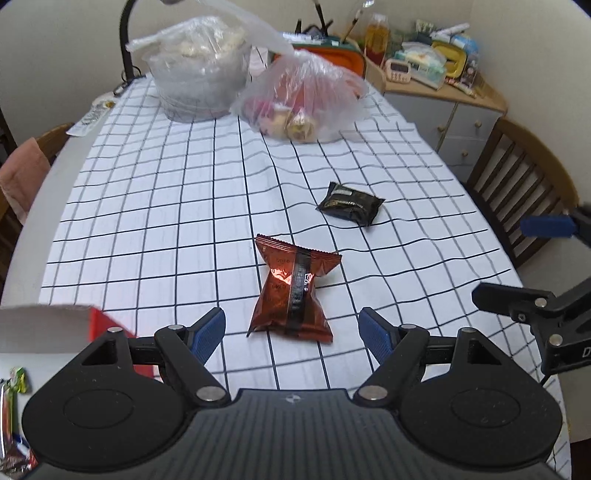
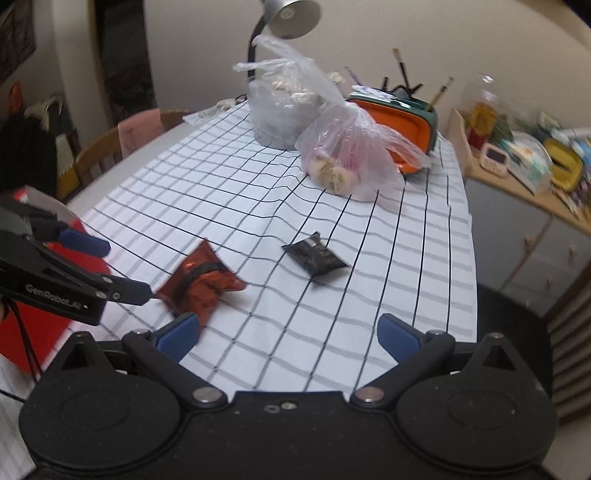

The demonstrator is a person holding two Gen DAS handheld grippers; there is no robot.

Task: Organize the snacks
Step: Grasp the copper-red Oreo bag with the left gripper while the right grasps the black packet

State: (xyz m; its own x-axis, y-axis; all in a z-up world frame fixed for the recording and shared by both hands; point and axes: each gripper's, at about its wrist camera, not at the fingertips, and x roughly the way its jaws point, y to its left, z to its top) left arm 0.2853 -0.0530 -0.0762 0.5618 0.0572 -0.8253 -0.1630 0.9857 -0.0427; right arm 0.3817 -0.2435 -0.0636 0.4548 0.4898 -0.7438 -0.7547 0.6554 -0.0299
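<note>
A shiny red-brown snack packet lies on the checked tablecloth just ahead of my left gripper, which is open and empty, its blue pads either side of the packet's near end. A black snack packet lies farther right. In the right wrist view the red-brown packet is left of centre and the black packet is ahead. My right gripper is open and empty above the cloth. A red and white box sits at the left, with several wrapped snacks beside it.
Two clear plastic bags with food stand at the far end, one over a grey pot. An orange container and a desk lamp are behind. Wooden chairs flank the table; a cluttered cabinet is at right.
</note>
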